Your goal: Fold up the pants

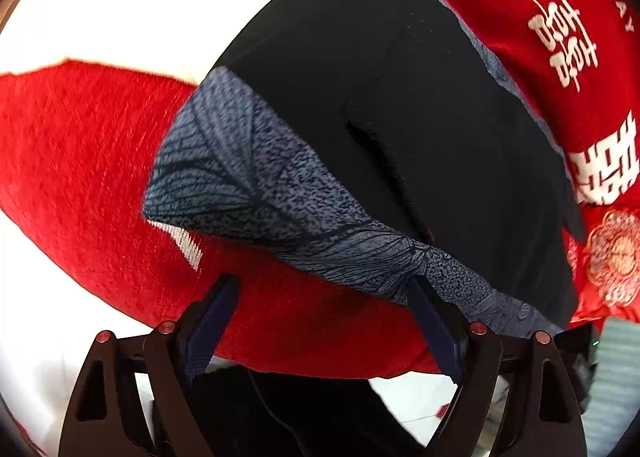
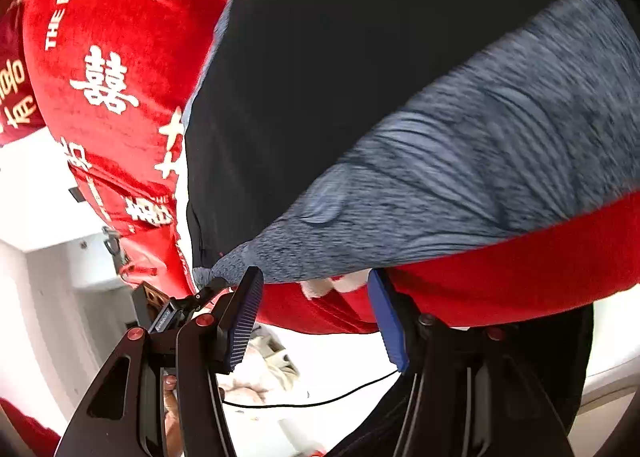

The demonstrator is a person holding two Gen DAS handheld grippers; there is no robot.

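Left tongs (image 1: 324, 321) and right tongs (image 2: 316, 317) both spread, nothing pinched, poised at pants (image 1: 400, 117) grey hem (image 1: 280, 209), likely for folding grab.

pants (image 1: 400, 117) on blanket (image 1: 80, 161) | cuffs nearest both cameras | printed cover (image 1: 560, 17) beside pants, farther back
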